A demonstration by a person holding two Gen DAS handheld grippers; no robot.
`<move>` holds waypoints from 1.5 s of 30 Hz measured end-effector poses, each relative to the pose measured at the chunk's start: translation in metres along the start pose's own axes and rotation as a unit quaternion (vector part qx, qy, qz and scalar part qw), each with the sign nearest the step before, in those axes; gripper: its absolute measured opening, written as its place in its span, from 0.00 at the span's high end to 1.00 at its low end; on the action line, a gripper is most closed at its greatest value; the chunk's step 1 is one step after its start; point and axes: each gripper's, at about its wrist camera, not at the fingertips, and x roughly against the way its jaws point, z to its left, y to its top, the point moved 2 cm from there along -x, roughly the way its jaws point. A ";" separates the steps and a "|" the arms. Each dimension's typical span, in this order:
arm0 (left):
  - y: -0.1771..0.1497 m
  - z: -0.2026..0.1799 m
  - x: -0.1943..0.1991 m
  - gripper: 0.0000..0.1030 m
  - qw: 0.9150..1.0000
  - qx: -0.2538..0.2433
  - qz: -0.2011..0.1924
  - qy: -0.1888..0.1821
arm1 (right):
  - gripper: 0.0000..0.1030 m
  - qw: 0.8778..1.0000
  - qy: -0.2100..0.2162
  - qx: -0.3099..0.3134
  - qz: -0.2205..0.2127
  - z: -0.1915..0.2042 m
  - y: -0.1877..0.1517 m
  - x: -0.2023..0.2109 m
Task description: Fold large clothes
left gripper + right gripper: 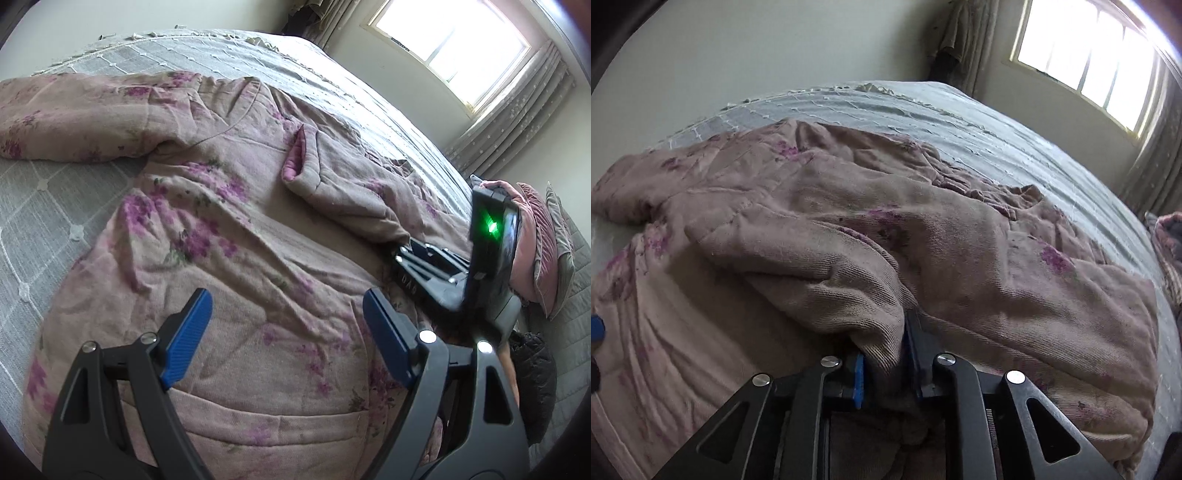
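A large padded pink-beige garment with purple flowers point(229, 236) lies spread on the grey bedspread point(55, 199); one sleeve stretches to the upper left, the other sleeve point(332, 184) lies folded across the body. My left gripper point(284, 325) is open and empty just above the garment's lower body. My right gripper point(424, 266) shows at the right of the left wrist view. In the right wrist view the right gripper point(886, 354) is shut on the folded sleeve point(827, 280) of the garment point(1015, 258), with cloth bunched between the blue pads.
The grey bedspread point(923, 110) covers a bed against a white wall. Pink and grey pillows point(539, 236) lie at the bed's right end, with a dark item point(532, 369) below them. A bright window point(454, 40) with curtains stands behind.
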 end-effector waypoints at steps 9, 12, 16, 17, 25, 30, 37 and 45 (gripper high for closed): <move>0.010 0.018 0.008 0.19 0.999 0.041 -0.007 -0.011 | 0.48 0.999 0.012 -0.034 -0.021 0.015 0.014 0.020; 0.014 0.023 0.009 0.19 0.998 0.053 -0.007 -0.016 | 0.47 0.999 0.028 -0.013 -0.011 0.025 0.013 0.016; 0.017 0.028 0.009 0.19 0.998 0.062 -0.006 -0.015 | 0.47 0.998 -0.030 0.024 0.049 0.036 0.005 -0.016; 0.017 0.029 0.009 0.19 0.998 0.064 -0.005 -0.016 | 0.47 0.998 -0.032 0.021 0.055 0.037 0.007 -0.015; 0.033 0.074 0.024 0.19 0.995 0.099 -0.005 0.009 | 0.24 0.991 0.052 -0.118 -0.026 0.013 -0.013 0.088; 0.049 0.134 0.047 0.19 0.986 0.157 -0.029 0.044 | 0.23 0.987 0.047 -0.156 -0.009 -0.005 -0.097 0.146; 0.059 0.237 0.080 0.19 0.961 0.254 -0.065 0.085 | 0.21 0.962 0.022 -0.270 -0.033 -0.068 -0.197 0.220; 0.112 0.342 0.093 0.19 0.923 0.303 -0.105 0.214 | 0.19 0.928 0.047 -0.365 -0.057 -0.106 -0.219 0.214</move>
